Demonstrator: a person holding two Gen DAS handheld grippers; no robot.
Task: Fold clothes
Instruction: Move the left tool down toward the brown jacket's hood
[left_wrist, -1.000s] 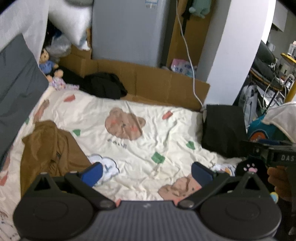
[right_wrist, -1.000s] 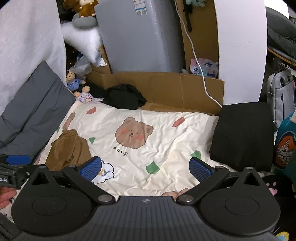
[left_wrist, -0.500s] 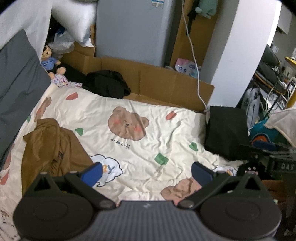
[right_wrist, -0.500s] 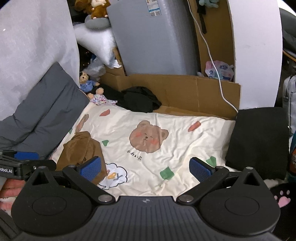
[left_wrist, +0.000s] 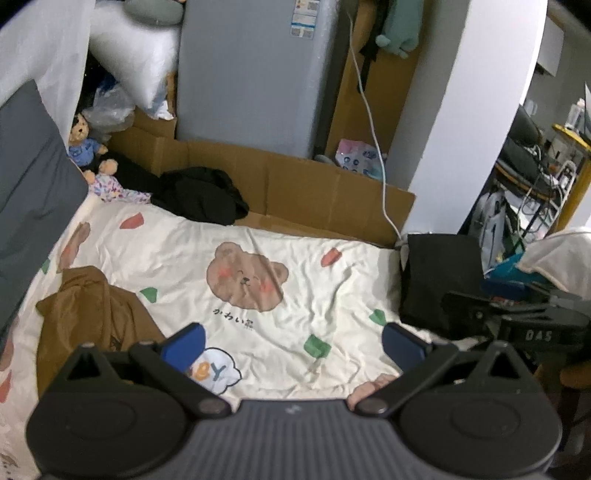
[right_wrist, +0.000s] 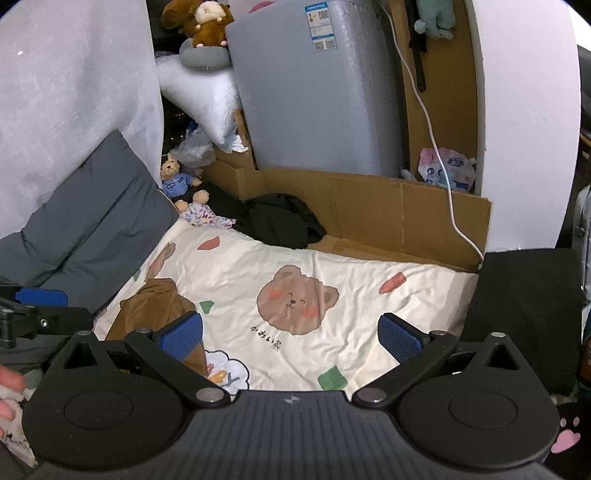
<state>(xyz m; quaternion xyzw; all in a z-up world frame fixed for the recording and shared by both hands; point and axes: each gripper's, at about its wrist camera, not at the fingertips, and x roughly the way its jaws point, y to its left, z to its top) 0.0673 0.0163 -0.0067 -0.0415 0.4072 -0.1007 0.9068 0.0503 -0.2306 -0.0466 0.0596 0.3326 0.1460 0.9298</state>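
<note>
both grippers above the bed, nothing held
left gripper and right gripper have fingers spread apart; a crumpled brown garment lies on the bear-print sheet.

Brown garment: near end hidden behind the right gripper's left finger and body. Folded black cloth: right side cut by frame edge. Blanket: lower part covered by gripper body. Label on grey appliance: unreadable.
</note>
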